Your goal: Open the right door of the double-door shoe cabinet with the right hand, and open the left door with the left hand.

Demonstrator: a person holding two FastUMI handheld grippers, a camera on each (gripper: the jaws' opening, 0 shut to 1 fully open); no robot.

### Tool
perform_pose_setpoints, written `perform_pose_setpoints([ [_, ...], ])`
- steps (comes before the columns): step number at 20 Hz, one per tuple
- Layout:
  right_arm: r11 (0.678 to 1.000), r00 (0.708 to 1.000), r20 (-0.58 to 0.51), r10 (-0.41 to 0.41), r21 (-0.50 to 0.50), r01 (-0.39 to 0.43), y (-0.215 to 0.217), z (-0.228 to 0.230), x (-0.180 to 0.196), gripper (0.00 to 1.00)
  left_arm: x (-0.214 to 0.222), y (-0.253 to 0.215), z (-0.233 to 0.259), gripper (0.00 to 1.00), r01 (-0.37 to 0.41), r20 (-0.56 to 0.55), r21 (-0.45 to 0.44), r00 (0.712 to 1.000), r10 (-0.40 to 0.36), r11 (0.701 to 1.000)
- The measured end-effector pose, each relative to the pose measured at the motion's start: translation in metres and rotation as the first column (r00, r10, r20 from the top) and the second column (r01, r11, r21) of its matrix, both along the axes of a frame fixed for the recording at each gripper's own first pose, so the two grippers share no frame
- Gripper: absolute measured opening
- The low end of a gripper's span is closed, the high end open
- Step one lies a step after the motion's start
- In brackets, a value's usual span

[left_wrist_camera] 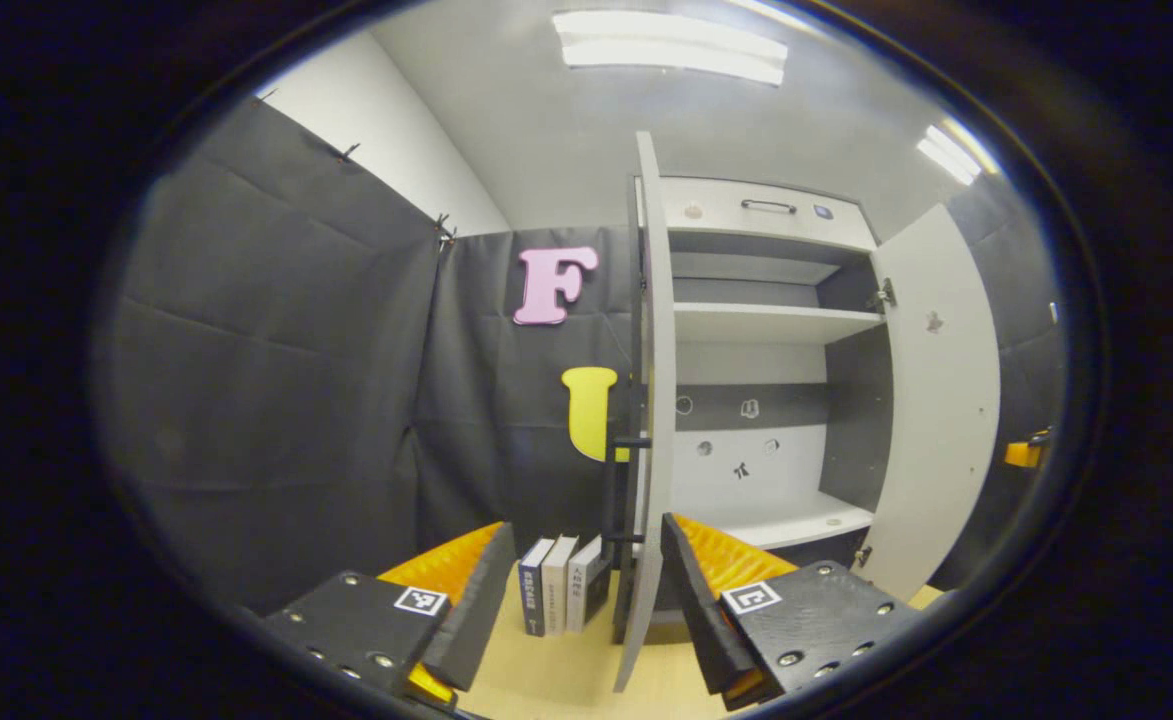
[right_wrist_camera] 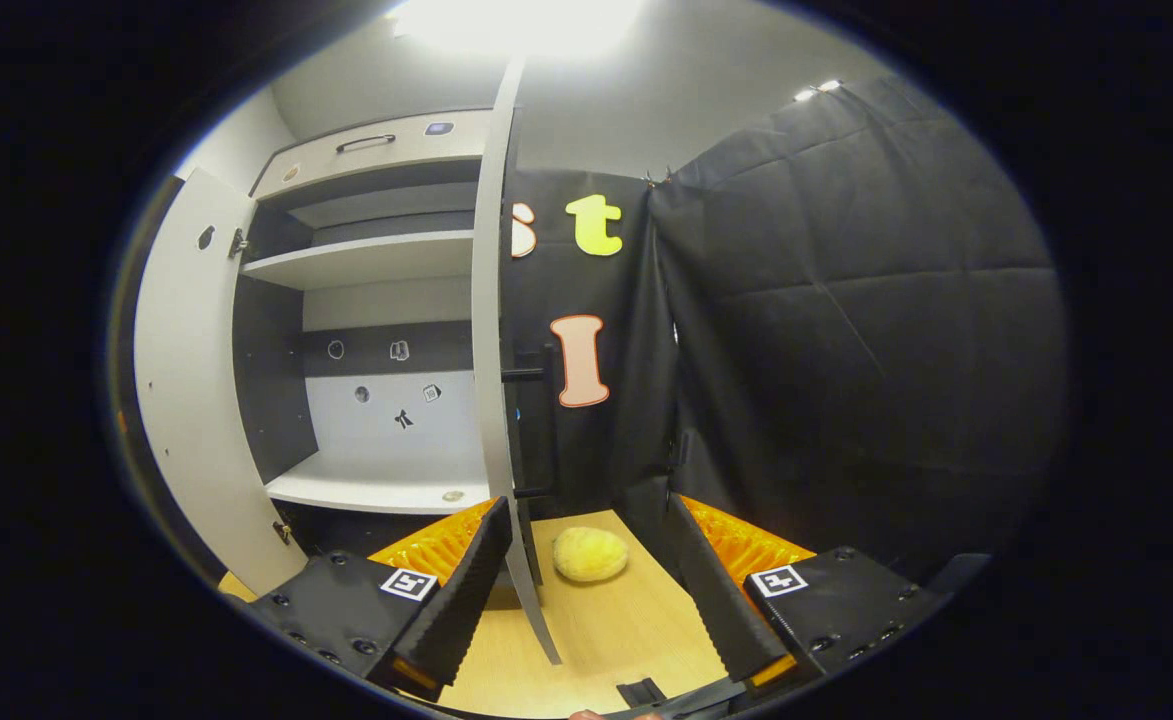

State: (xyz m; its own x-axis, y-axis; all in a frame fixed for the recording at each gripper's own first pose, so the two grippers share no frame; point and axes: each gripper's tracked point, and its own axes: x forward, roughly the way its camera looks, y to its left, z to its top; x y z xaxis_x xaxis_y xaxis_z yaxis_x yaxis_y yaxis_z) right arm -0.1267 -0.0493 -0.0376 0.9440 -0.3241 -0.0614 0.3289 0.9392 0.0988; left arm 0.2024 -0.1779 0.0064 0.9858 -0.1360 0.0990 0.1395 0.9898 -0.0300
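The shoe cabinet point(left_wrist_camera: 766, 330) stands on the wooden counter point(left_wrist_camera: 566, 670) with both doors swung out. In the left gripper view, the left door point(left_wrist_camera: 654, 400) is seen edge-on, standing straight out from the cabinet front, its black bar handle point(left_wrist_camera: 616, 490) on the outer face. The left gripper point(left_wrist_camera: 586, 610) sits right at that door's free edge: its fingers point(left_wrist_camera: 471, 600) are spread apart, with the door's lower edge running down between them, and neither finger presses on it. The far door, white and wide open, shows its inner face at the cabinet's other side point(left_wrist_camera: 936, 400).

In the right gripper view, the right door point(right_wrist_camera: 491, 330) is likewise edge-on and open, with its black handle point(right_wrist_camera: 536, 430) on the outer side. The right gripper point(right_wrist_camera: 586, 590) has its fingers point(right_wrist_camera: 466, 590) spread wide; the door's bottom edge passes between them, close beside one finger, though whether it touches is unclear. The opposite door point(right_wrist_camera: 186, 400) is open too.

Inside, white shelves point(right_wrist_camera: 366, 260) and a grey back panel are exposed. A small pale object point(right_wrist_camera: 453, 495) lies on the bottom shelf.

Three books point(left_wrist_camera: 556, 585) stand upright on the counter just outside the left door. A fuzzy yellow ball point(right_wrist_camera: 591, 553) rests on the counter just outside the right door.
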Motion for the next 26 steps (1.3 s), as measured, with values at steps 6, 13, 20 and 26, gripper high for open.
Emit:
perform_pose_setpoints([
  [6,0.999,1.000,-0.011,-0.025,-0.039,0.025,0.006,-0.016,-0.016,0.98,-0.015,-0.025,-0.016,0.84,0.045,-0.038,-0.014,0.998,-0.046,0.999],
  [13,0.998,1.000,-0.024,-0.013,0.066,0.015,0.028,-0.039,-0.015,0.98,-0.021,-0.073,-0.029,0.84,0.198,-0.068,0.006,0.978,-0.197,0.980],
  [20,0.989,0.998,0.006,0.057,0.136,-0.058,0.057,-0.040,0.017,0.98,-0.023,-0.086,-0.031,0.84,0.195,-0.062,0.033,0.979,-0.193,0.980],
  [26,0.990,0.995,0.024,0.095,0.102,-0.096,0.069,-0.041,0.022,0.98,-0.024,-0.085,-0.046,0.94,0.159,-0.104,-0.008,0.982,-0.159,0.987],
])
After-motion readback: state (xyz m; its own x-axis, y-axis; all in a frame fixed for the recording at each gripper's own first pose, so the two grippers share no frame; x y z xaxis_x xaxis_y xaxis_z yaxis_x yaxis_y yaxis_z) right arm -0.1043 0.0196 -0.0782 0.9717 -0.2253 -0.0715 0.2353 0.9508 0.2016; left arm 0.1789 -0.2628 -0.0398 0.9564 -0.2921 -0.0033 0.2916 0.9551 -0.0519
